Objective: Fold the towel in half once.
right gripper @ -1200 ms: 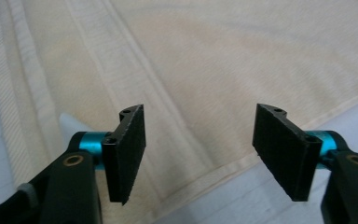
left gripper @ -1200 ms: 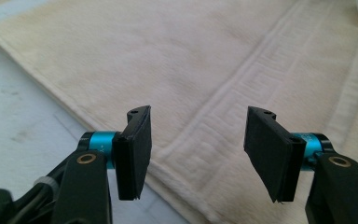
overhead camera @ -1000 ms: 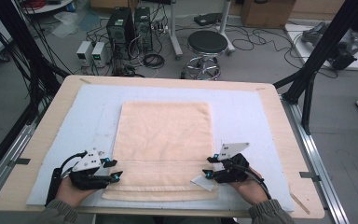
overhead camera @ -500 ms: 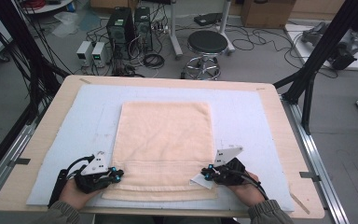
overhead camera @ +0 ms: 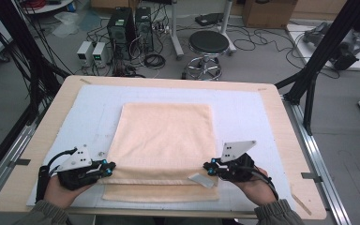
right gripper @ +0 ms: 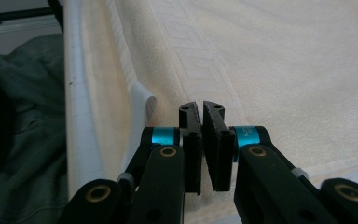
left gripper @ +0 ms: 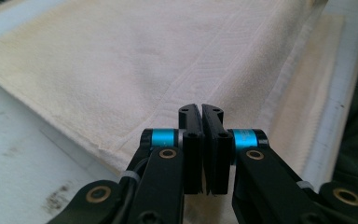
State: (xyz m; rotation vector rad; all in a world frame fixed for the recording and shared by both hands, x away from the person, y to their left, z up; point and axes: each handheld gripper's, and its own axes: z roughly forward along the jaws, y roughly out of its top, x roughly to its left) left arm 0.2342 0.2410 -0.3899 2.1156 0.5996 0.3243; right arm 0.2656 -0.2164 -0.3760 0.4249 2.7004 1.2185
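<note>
A beige towel lies flat on a white mat in the middle of the table. Its near edge is raised off a lower strip of the same cloth. My left gripper is shut on the towel's near left corner, and in the left gripper view the towel runs in under the closed left gripper. My right gripper is shut on the near right corner, next to a white label. In the right gripper view the right gripper pinches the towel beside that label.
The wooden table shows as a border around the mat. Black frame posts stand at the right and left. Behind the table on the floor are a round stool, computer towers and many cables.
Both grippers moved in onto the towel's near corners, their jaws went from open to shut, and they rose slightly, lifting the near edge off the strip below.
</note>
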